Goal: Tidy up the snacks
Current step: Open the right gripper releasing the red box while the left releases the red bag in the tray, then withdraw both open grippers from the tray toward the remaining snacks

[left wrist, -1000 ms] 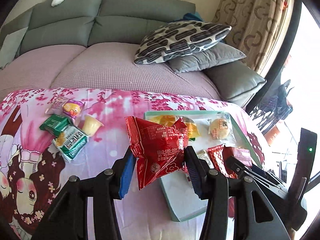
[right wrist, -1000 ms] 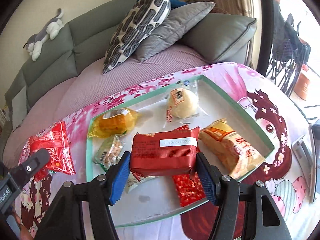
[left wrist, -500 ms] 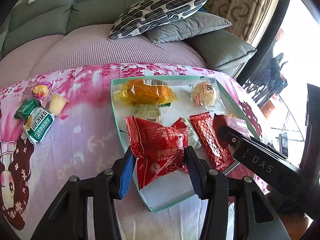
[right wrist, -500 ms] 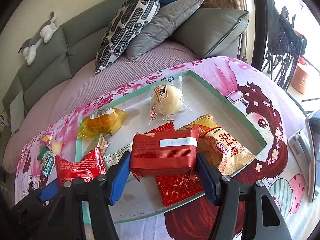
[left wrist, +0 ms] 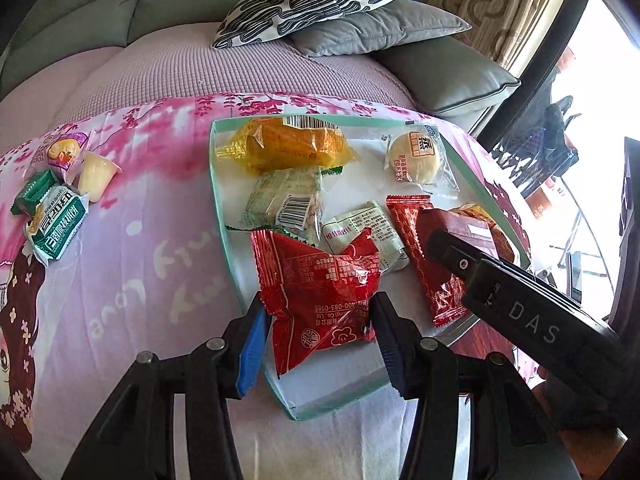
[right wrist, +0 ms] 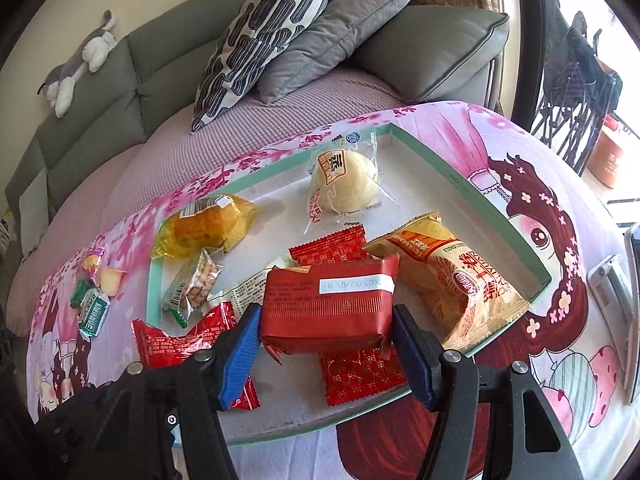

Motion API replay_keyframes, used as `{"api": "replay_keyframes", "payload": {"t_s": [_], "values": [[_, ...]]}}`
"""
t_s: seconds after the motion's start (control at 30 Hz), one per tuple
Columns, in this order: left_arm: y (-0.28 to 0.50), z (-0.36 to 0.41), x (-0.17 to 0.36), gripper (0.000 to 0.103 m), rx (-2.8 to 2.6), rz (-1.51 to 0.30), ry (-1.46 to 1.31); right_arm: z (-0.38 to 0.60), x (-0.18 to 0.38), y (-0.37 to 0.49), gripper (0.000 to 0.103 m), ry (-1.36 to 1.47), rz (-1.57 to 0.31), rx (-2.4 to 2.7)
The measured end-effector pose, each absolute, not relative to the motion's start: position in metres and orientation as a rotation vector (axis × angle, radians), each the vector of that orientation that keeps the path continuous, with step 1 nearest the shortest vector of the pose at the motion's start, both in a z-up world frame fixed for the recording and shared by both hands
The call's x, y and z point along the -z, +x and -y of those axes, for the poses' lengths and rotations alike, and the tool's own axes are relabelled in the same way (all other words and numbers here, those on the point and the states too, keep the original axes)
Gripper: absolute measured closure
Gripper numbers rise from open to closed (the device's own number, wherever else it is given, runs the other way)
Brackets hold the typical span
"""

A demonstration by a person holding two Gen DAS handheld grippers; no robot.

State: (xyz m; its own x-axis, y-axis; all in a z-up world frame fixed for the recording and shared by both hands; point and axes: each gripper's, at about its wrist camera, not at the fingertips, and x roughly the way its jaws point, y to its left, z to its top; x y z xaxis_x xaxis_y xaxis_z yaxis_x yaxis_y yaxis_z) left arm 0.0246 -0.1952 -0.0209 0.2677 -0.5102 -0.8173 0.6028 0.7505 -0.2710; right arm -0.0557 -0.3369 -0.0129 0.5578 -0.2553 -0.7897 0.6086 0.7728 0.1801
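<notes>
My left gripper [left wrist: 318, 320] is shut on a crinkled red snack bag [left wrist: 320, 280], low over the near left corner of the teal-rimmed tray [left wrist: 352, 380]. My right gripper [right wrist: 326, 320] is shut on a red block-shaped packet [right wrist: 328, 300] above the front of the tray [right wrist: 464, 192]. In the tray lie a yellow cake pack [left wrist: 284, 148], a round bun [left wrist: 416, 156], a clear nut bar [left wrist: 284, 200], a white packet [left wrist: 364, 232], a flat red packet [right wrist: 360, 368] and a beige bag [right wrist: 452, 280]. The two grippers sit side by side, close together.
Left of the tray on the pink printed cloth lie green packets [left wrist: 56, 220], a jelly cup [left wrist: 96, 172] and a small purple pack [left wrist: 66, 150]. A grey sofa with pillows [right wrist: 280, 32] stands behind. A flat device [right wrist: 632, 312] lies at the table's right edge.
My left gripper has carried the red bag rightward and downward, from over the cloth to over the tray's near left corner. The right gripper has stayed nearly still with its packet.
</notes>
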Motion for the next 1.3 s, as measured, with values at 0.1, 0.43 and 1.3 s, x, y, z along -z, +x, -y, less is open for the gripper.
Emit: {"api": "replay_keyframes", "payload": {"t_s": [0.1,0.43,1.3], "values": [[0.026,0.196,0.023,0.048,0.753,-1.077,0.092,0.337,0.015,-0.055,0.035,0.465,-0.844,0.536],[0.021,0.2,0.018,0.041,0.751,-1.069,0.137,0.339,0.012,-0.056,0.035,0.459,-0.839,0.546],[0.073,0.106,0.006,0.032,0.336,-0.992,0.039,0.308,0.002,-0.044,0.035,0.396,-0.835,0.453]]}}
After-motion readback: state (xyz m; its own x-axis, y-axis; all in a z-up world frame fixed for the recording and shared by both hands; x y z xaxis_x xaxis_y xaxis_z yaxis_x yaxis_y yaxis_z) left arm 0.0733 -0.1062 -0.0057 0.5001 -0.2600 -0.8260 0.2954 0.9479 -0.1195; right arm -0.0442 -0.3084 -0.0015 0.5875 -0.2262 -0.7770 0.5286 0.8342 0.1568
